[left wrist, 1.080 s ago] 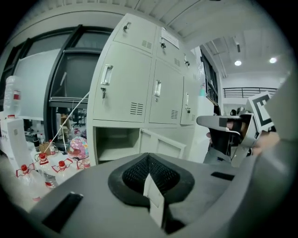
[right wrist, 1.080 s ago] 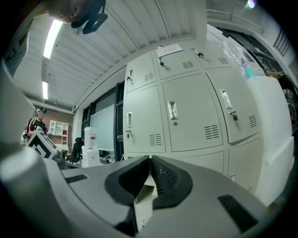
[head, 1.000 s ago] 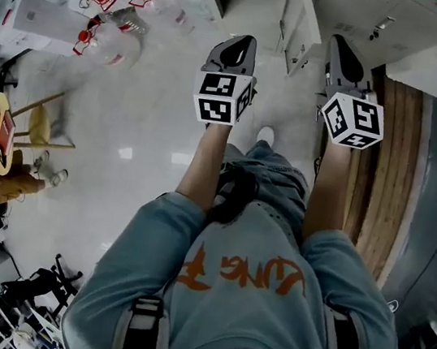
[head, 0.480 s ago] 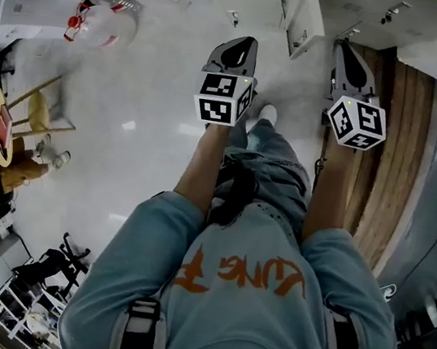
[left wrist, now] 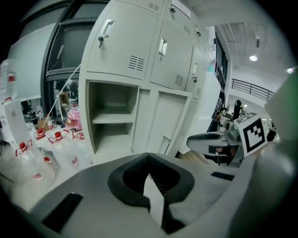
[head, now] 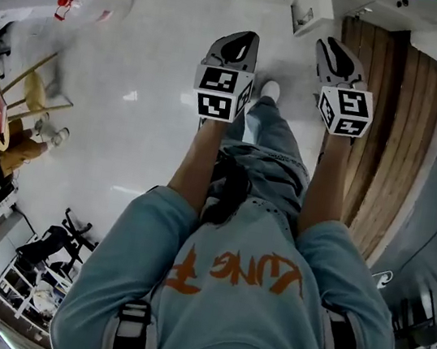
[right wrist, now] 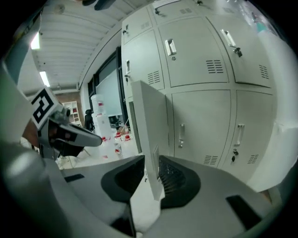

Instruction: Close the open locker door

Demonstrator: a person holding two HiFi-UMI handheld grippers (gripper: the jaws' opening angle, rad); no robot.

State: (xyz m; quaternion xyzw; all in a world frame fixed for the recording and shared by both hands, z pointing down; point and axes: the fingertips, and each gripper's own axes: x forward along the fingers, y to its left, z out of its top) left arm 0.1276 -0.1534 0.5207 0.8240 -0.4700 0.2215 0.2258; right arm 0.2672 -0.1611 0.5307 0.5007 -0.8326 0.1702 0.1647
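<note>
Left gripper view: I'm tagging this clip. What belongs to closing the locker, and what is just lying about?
Job: open locker, door.
Lying about: bottles, closed lockers.

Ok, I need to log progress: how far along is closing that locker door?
Nothing done yet: the locker door stands wide open, the compartment exposed. In hand: the right tool, jaws just opening and empty, lines up with the door's edge without touching it; the left tool is shut. Left: reach the door and swing it closed.
</note>
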